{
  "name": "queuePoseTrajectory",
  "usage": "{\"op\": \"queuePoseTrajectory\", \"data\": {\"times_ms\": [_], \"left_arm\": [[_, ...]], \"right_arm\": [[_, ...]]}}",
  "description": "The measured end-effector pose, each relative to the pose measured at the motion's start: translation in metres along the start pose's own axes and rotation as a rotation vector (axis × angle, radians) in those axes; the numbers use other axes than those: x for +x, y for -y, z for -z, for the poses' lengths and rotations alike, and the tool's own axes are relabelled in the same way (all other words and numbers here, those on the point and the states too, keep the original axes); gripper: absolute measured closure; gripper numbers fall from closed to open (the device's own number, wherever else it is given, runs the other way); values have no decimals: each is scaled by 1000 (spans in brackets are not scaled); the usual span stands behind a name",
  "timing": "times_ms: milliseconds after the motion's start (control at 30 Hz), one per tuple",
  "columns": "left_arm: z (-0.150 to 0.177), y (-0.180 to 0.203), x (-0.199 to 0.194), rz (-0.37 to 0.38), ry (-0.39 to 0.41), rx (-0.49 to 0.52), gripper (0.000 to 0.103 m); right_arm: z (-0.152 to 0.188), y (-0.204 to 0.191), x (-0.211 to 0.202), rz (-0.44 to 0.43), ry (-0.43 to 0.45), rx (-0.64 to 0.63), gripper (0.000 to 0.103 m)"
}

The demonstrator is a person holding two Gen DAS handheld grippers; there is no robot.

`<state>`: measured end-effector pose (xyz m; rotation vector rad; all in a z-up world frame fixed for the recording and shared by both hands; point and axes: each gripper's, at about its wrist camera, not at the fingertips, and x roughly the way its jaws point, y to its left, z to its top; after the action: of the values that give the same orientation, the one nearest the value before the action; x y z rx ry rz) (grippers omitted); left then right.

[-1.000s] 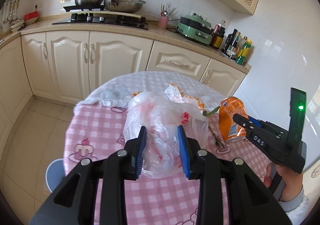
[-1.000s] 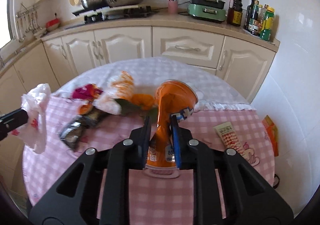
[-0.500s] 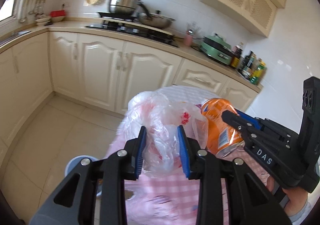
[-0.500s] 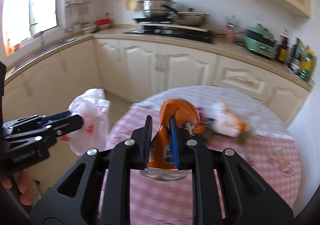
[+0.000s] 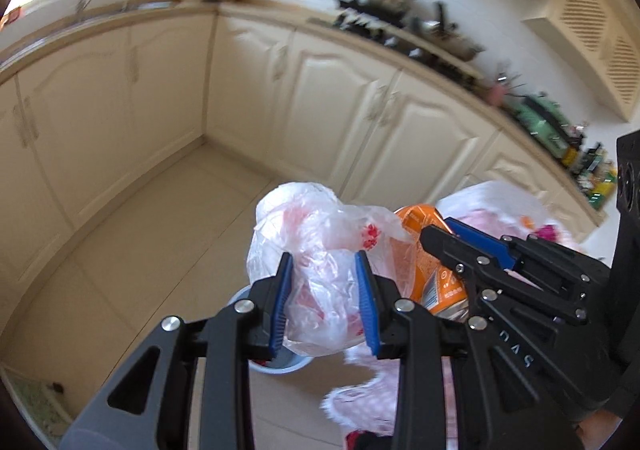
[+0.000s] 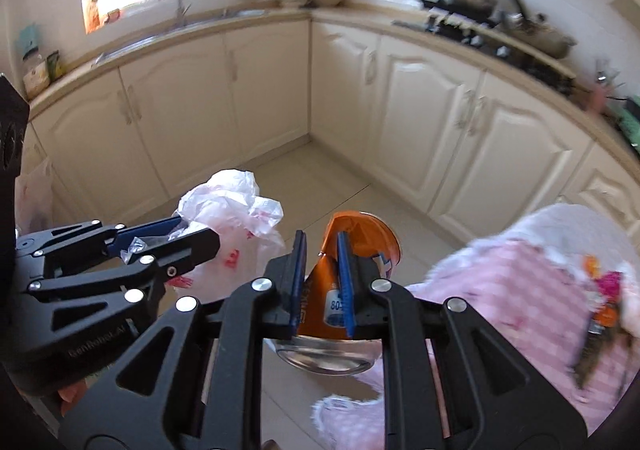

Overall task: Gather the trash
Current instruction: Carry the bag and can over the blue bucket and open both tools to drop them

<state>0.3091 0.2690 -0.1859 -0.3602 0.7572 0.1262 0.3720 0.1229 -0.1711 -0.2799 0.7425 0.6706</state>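
Swung off the bench point(image 6: 532, 282) toward open floor. Left tongs point(image 5: 325, 302) clamped on crumpled plastic bag point(image 5: 316, 250); right tongs point(image 6: 322, 282) clamped on dented orange can point(image 6: 360, 234). Blue bin point(image 5: 280, 364) directly below bag. Cabinets point(image 5: 352, 109) beyond, blurred.

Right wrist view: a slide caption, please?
Right gripper clamps a crushed orange can beside the bag-holding left gripper.
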Motion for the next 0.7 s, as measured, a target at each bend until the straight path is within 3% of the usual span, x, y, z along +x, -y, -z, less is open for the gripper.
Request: {"op": "queuePoseTrajectory", "data": {"times_ms": [133, 333, 500, 700], "left_arm": [[7, -42, 47, -53, -78, -42, 73], [22, -71, 116, -77, -188, -60, 73], [34, -88, 166, -65, -263, -105, 73], [42, -90, 198, -76, -309, -109, 73]], "right_arm": [[7, -8, 69, -18, -71, 29, 87], [26, -7, 152, -64, -166, 85, 87], [36, 5, 195, -76, -202, 136, 87], [44, 19, 223, -65, -239, 171, 86]]}}
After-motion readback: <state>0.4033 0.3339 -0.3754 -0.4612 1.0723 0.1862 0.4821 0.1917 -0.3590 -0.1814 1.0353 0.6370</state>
